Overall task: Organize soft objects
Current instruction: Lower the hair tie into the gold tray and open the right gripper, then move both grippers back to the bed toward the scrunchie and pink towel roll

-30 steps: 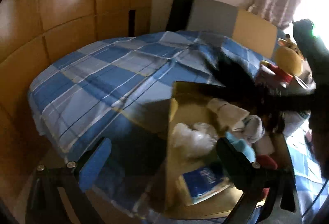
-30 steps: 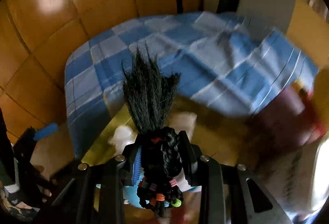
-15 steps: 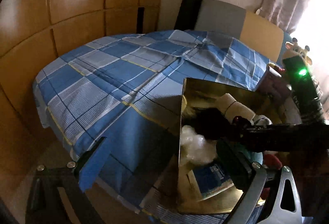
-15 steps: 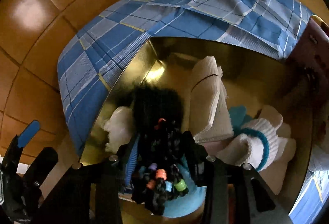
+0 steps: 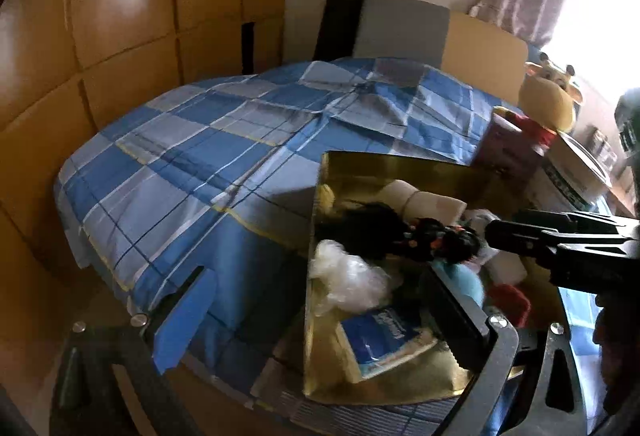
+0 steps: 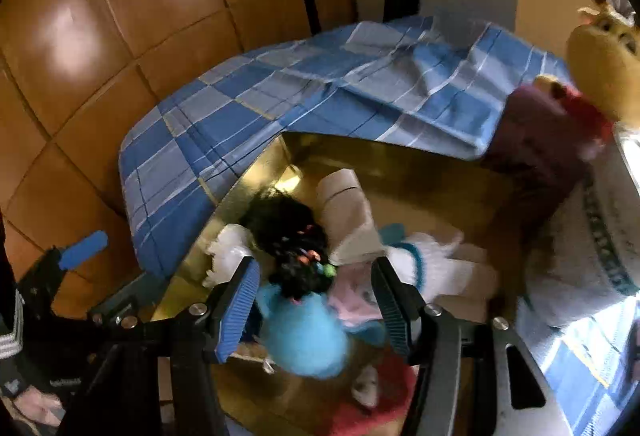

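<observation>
Several soft things are already gathered in the gold box (image 6: 256, 172) at the lower centre of the right wrist view: a black hairpiece (image 6: 292, 236) with coloured beads, a rolled cream cloth (image 6: 344, 204), a blue fluffy toy (image 6: 304, 336), a white sock (image 6: 432, 264) and a white plastic bag (image 6: 224, 256). The step in hand is judged to be the release of the hairpiece into the box. The right gripper (image 6: 316, 308) is held just above the pile, its fingers (image 6: 240, 304) being opened, with the hairpiece lying between them but no longer pinched. The left gripper (image 5: 320, 316) is held with its fingers (image 5: 188, 312) wide apart and nothing between them, over the near edge of the checked bed (image 5: 200, 156). Next, a clean lift away from the box is called for, then a reach toward whichever soft thing is left outside.
</observation>
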A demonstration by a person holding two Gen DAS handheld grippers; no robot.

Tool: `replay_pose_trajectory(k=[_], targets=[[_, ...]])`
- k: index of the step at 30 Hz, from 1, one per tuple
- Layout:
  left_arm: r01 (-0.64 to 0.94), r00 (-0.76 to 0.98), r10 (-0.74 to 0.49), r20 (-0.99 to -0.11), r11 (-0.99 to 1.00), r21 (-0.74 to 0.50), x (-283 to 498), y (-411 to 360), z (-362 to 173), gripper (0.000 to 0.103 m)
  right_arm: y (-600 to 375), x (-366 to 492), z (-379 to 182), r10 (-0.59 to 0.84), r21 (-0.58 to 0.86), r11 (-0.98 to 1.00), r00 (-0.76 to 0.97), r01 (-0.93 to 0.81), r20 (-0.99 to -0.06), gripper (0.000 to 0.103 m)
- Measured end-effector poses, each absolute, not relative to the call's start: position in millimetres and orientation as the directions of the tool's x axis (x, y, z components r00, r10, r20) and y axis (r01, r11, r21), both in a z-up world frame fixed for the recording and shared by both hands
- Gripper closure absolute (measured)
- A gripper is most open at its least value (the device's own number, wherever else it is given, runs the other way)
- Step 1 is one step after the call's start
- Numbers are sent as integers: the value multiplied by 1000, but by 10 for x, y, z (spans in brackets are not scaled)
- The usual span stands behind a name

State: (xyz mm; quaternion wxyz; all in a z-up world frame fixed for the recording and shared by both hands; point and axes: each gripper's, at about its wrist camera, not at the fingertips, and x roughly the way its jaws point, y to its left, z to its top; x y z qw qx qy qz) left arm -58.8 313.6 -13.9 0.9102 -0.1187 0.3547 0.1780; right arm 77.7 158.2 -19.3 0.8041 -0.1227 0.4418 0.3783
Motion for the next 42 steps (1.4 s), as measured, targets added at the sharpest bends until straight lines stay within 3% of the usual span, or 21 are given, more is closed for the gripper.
replay_pose_trajectory(k=[11,23,36,42], targets=[[-292,711,182,-680,955,-50,-538,2679,-55,0,739,749,-82,474,127,771,429,-623,-769,44],[-144,732,105,-673,990,-2,-421,2102,51,0,-381,992,-77,366,141,901,541,-411,-757,44],[11,728,20,-686,999,41,-278,1518,61,0,-1775,1237,37,166,130,986,653,-104,-739,44],[65,723,-7,-691,996,58,-227,1305,61,0,-2554,1315,-31,-13,93,989,681,119,-732,44]])
